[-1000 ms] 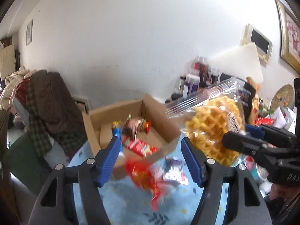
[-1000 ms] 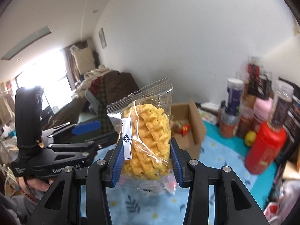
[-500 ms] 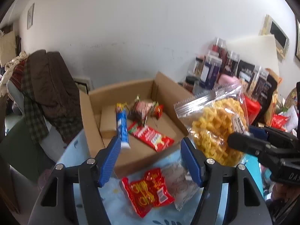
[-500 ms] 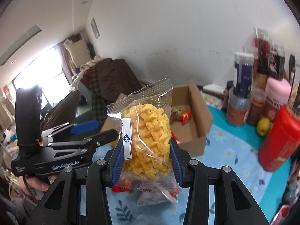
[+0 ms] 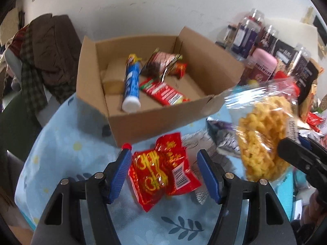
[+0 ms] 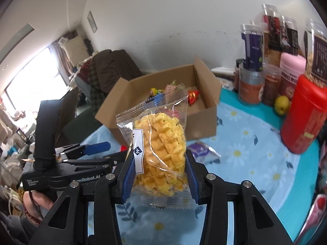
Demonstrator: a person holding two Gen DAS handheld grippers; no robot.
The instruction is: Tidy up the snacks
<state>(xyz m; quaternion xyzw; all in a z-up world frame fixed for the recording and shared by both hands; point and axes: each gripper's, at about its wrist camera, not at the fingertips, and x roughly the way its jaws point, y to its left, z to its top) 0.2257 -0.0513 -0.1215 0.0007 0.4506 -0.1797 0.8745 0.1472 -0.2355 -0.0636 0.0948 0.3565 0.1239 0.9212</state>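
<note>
Our right tongs (image 6: 159, 175) clamp a clear bag of yellow lattice crisps (image 6: 161, 149), held upright above the worktop (image 6: 245, 143), short of the cardboard box (image 6: 202, 120). Our left tongs (image 5: 164, 173) stand wide apart, straddling a red snack packet (image 5: 163, 173) lying on the flowered cloth. Only the left view shows the box's contents plainly: a blue tube (image 5: 131, 85), a red bar (image 5: 163, 91) and a foil pack (image 5: 161, 64). Only the right view shows the red canister (image 6: 304, 114) and the yellow fruit (image 6: 282, 104) beside it.
</note>
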